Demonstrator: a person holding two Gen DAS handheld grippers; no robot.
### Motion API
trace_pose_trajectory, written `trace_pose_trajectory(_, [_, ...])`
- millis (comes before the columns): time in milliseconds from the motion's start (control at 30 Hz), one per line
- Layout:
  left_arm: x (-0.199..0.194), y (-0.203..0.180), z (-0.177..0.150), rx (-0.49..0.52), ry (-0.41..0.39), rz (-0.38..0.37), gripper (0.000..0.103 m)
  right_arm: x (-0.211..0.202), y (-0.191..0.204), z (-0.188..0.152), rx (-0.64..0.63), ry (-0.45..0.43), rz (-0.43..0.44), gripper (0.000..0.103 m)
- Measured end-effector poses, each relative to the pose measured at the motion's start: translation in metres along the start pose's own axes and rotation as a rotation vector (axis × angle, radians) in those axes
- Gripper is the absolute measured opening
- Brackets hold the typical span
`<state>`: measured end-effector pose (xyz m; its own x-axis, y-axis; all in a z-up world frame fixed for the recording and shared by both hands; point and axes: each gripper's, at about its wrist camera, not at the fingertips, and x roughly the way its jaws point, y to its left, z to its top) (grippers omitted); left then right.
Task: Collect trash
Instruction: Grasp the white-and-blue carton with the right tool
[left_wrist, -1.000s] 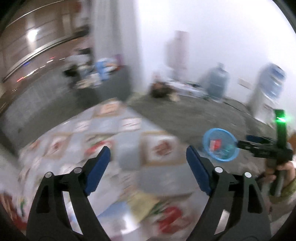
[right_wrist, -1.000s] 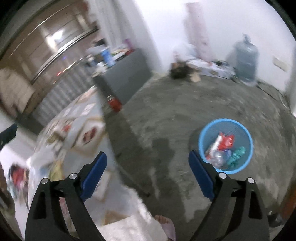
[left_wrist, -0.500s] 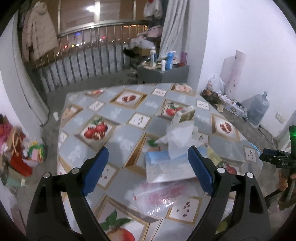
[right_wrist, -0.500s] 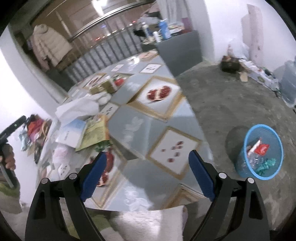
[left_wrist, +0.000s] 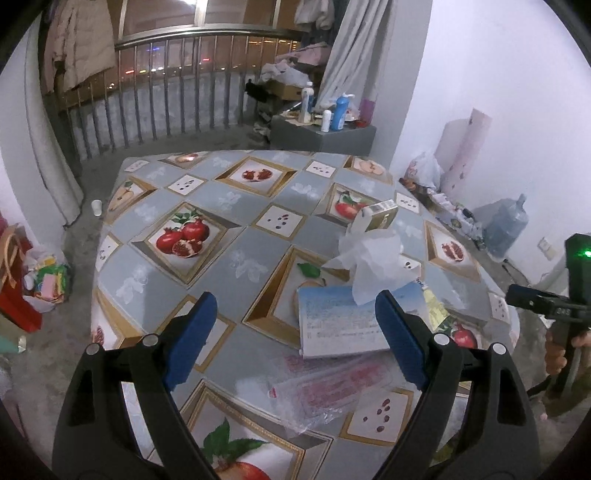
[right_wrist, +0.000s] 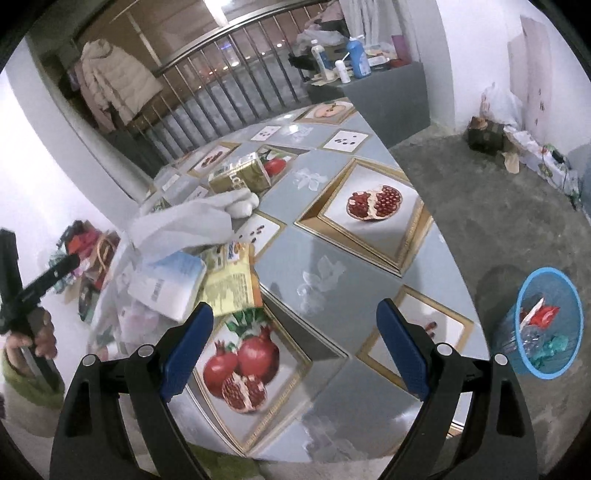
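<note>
Now the person is getting ready to pick up more trash; both claws are hanging over the table (left_wrist: 229, 236), which wears a cloth with fruit pictures; this looks like the reaching step, with nothing grabbed.

The left gripper (left_wrist: 295, 332) is standing wide with nothing between its blue pads (left_wrist: 192, 332); the right gripper (right_wrist: 295, 339) is standing wide too, and it is holding nothing.

The trash is lying in a heap on the near side of the table; a blue and white pack (left_wrist: 347, 321) is sitting just in front of the left gripper, with a crumpled white tissue (left_wrist: 369, 258) resting on it; a clear plastic wrapper (left_wrist: 332, 387) is lying closer, right under the claw; a yellow packet (right_wrist: 232, 284) is poking out beside the pack; a gold box (right_wrist: 240, 177) is standing farther back.

The blue basket (right_wrist: 546, 325) is waiting on the floor, well apart from the heap, past the table's edge, and some trash is in it already.

The next move is probably going to be lowering the left gripper onto the wrapper or the pack, then squeezing; the wrapper is thin and floppy, so the pads are going to need a good bunch of it; the tissue may slide off if the pack is lifted.
</note>
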<state>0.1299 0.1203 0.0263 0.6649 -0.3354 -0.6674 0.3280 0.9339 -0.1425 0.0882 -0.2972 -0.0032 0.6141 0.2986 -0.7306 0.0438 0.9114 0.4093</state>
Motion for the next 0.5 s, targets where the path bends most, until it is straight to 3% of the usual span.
trace_pose_trajectory(333, [0.021, -0.01, 0.018, 0.095, 0.002, -0.125, 0.083, 0.017, 0.015, 0.058, -0.065, -0.059, 0.064, 0.085])
trace_pose_trajectory(500, [0.04, -0.026, 0.022, 0.154, 0.025, -0.171, 0.083, 0.047, 0.02, 0.098, -0.022, -0.027, 0.141, 0.079])
